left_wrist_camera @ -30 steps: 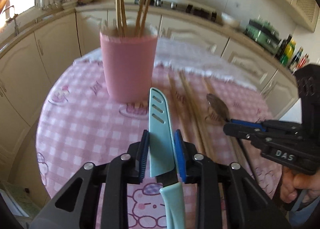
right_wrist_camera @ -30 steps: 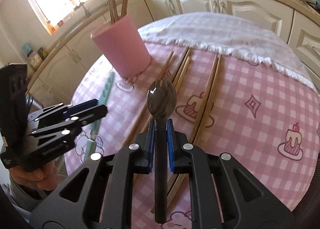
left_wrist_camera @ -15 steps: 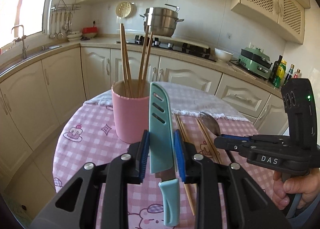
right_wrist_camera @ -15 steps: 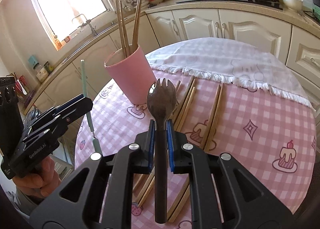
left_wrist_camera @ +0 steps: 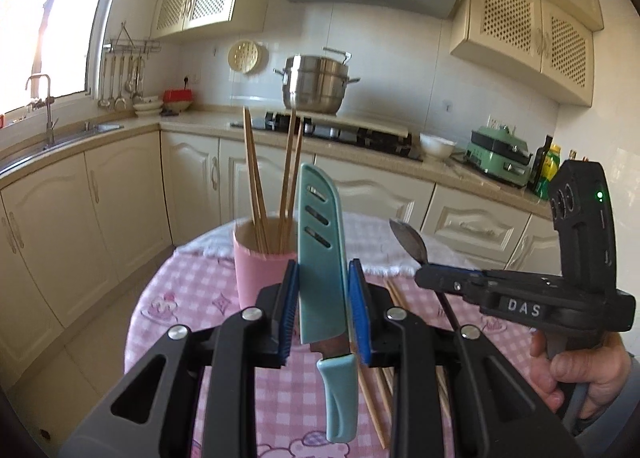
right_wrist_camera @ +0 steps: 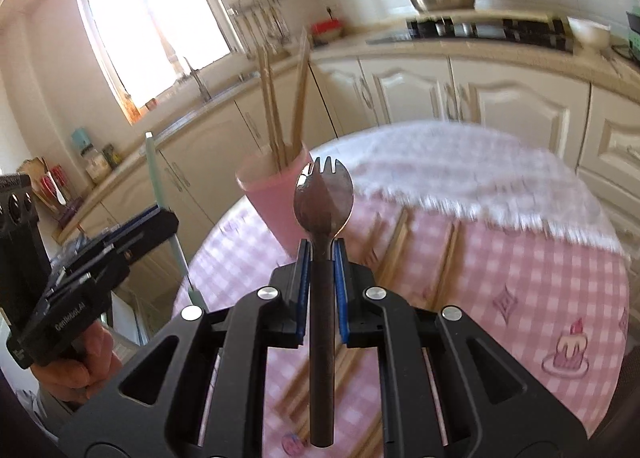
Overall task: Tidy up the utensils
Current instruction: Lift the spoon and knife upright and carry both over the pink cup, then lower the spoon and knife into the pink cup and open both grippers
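My left gripper (left_wrist_camera: 322, 278) is shut on a teal sheathed knife (left_wrist_camera: 320, 258), sheath tip up and teal handle hanging below the jaws. My right gripper (right_wrist_camera: 322, 254) is shut on the handle of a dark metal spork (right_wrist_camera: 323, 193), tines pointing up. Both are held above the round table. A pink cup (left_wrist_camera: 262, 270) (right_wrist_camera: 276, 193) with several wooden chopsticks (left_wrist_camera: 256, 181) standing in it sits just behind both grippers. More chopsticks (right_wrist_camera: 394, 238) lie flat on the pink checked tablecloth. The right gripper with the spork (left_wrist_camera: 410, 240) shows at the right of the left wrist view.
A white fringed cloth (right_wrist_camera: 460, 161) covers the far half of the table. Cream cabinets (left_wrist_camera: 100, 217), a sink (left_wrist_camera: 48, 141) and a stove with a steel pot (left_wrist_camera: 316, 81) ring the table. A hand (left_wrist_camera: 580, 374) grips the right tool.
Both grippers have risen and tilted up with the knife and spork still held. The cup now sits lower in both views and the kitchen wall has come into sight.
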A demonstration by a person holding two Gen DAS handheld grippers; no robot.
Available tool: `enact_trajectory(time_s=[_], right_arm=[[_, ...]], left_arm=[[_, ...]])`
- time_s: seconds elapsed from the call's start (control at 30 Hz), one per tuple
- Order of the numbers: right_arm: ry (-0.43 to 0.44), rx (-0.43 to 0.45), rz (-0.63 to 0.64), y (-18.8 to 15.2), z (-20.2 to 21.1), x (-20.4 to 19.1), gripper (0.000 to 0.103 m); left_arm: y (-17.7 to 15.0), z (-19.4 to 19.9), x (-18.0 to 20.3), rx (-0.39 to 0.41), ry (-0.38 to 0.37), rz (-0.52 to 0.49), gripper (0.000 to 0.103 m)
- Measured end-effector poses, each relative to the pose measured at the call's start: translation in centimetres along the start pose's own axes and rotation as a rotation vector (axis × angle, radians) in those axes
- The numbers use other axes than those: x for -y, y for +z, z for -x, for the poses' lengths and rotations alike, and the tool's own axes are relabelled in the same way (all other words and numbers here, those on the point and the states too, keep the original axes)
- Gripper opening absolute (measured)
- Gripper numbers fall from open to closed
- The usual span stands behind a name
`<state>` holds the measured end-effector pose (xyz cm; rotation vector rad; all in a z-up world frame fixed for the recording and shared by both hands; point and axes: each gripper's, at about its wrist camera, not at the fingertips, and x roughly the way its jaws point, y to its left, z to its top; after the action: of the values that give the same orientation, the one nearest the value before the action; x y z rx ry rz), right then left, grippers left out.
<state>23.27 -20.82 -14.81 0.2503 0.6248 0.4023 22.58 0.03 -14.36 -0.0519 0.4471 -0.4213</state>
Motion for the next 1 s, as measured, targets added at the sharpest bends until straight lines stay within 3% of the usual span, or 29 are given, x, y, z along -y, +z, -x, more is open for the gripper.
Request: enact_trajectory(time_s=[0.17,0.5,0.7,1.0], right_arm=[[0.069,0.132,0.018,4.1,-0.4,-1.4,0.012],[0.163,0.297,0.021,10.6,-3.8,-3.1,0.012],[0.156,0.333,0.046,11.5,-7.3,-3.6,0.012],[0.118,0.32,0.006,9.7,-11.4,-1.7,0.012]], left_arm=[[3.7,1.3,-0.9,0.091,-0.003,-0.018,0.024],[11.4,0.4,-2.4,0.24,-0.012,-0.058,0.024],[12.9,-3.0,-3.6,0.233,-0.008,-0.056,0.024],[11.1,-8.6,-6.6,0.175,-0.002,0.001,0.024]])
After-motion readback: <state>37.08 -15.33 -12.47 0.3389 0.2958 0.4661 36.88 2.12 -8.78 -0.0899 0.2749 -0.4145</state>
